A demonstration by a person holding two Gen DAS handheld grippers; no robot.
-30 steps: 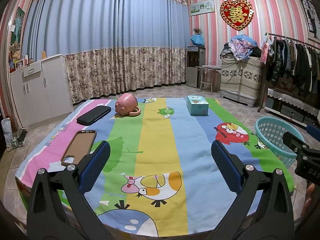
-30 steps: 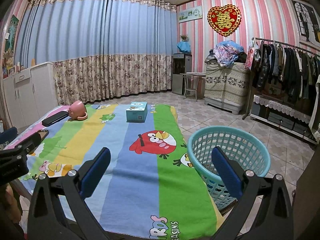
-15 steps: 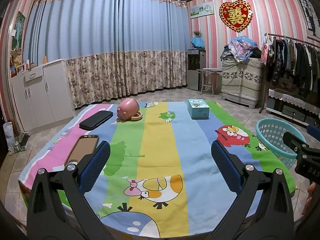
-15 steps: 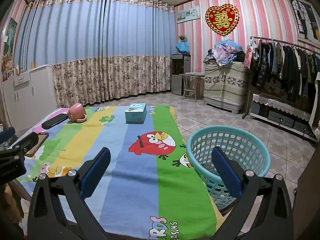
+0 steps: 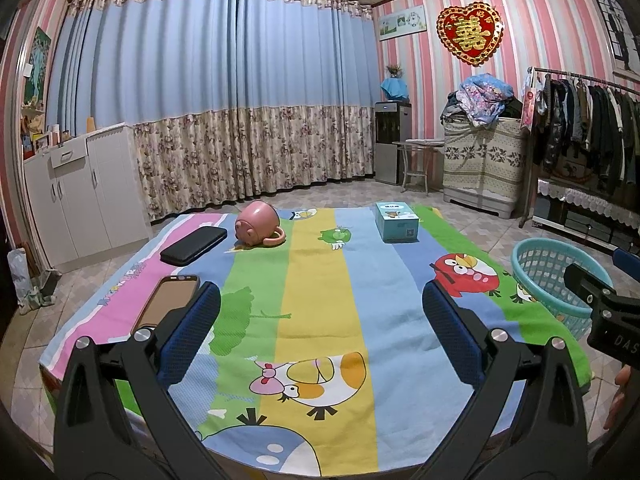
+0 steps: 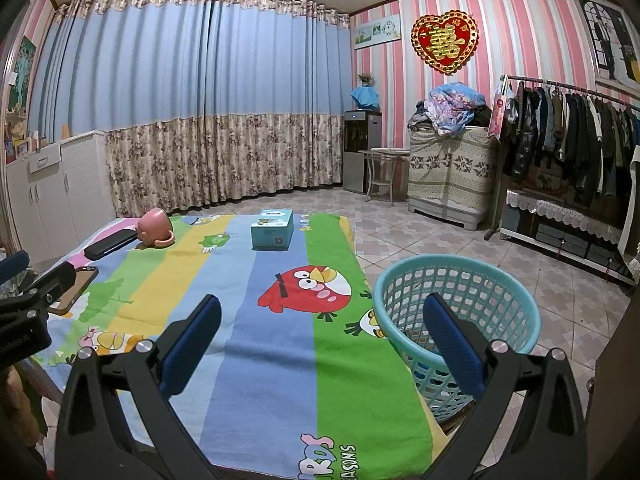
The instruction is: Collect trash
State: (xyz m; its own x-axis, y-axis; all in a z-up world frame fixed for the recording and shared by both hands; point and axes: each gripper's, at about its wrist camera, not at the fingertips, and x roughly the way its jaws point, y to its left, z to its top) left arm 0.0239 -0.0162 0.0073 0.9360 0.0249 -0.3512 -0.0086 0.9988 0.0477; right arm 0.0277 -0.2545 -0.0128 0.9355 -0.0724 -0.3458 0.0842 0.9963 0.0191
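Note:
A table with a striped cartoon cloth (image 5: 312, 280) holds a pink mug on its side (image 5: 258, 229), a light-blue box (image 5: 397, 222), a black case (image 5: 194, 245) and a phone in a brown case (image 5: 168, 306). A turquoise basket (image 6: 456, 312) stands beside the table's right edge; it also shows in the left wrist view (image 5: 554, 280). My left gripper (image 5: 320, 328) is open and empty above the table's near edge. My right gripper (image 6: 320, 340) is open and empty, over the near right of the cloth next to the basket. The same mug (image 6: 154, 228) and box (image 6: 272, 234) lie at the far end.
White cabinets (image 5: 80, 196) stand at the left. A clothes rack (image 6: 572, 152), a covered chest with piled cloth (image 6: 452, 168) and a water dispenser (image 6: 362, 152) line the right wall. The floor is tiled (image 6: 440, 236). Curtains cover the far wall.
Both grippers have pulled back and risen a little, so the table looks slightly farther away. Both stay open and empty. Nothing on the table has moved.

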